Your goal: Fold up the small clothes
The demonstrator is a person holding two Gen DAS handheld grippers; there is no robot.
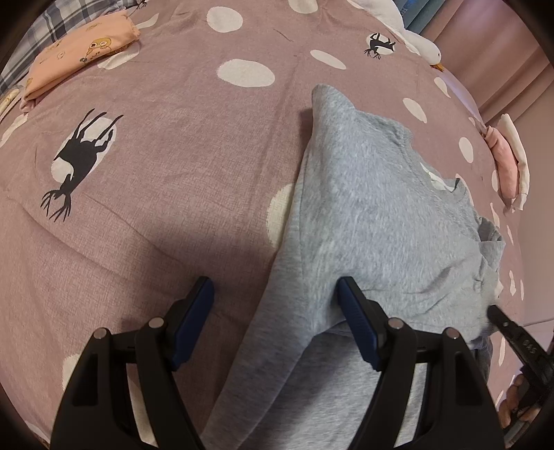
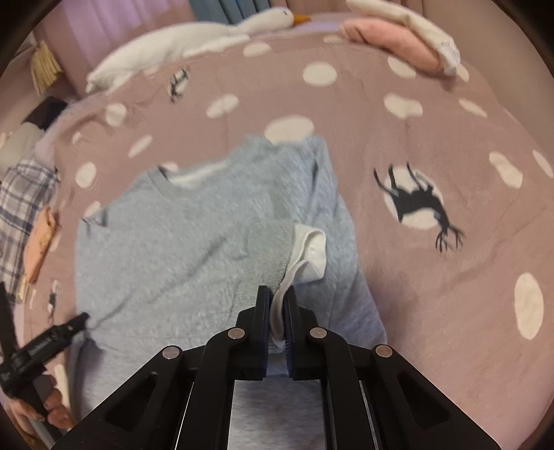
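Note:
A small grey sweatshirt (image 1: 374,214) lies partly folded on the mauve spotted bedspread (image 1: 166,166). My left gripper (image 1: 275,294) is open, its jaws astride the garment's left edge just above the cloth, holding nothing. In the right wrist view the sweatshirt (image 2: 180,235) shows fleecy side up with its neckline at the far left. My right gripper (image 2: 277,297) is shut on the sweatshirt's edge, pinching grey cloth and a white label (image 2: 308,252) between its pads. The left gripper also shows in the right wrist view (image 2: 74,323), at the garment's left edge.
A folded peach garment (image 1: 79,52) lies at the far left of the bed beside plaid cloth (image 1: 62,20). A pink and white folded pile (image 2: 398,38) lies at the far right. A white goose plush (image 2: 194,41) lies along the back edge.

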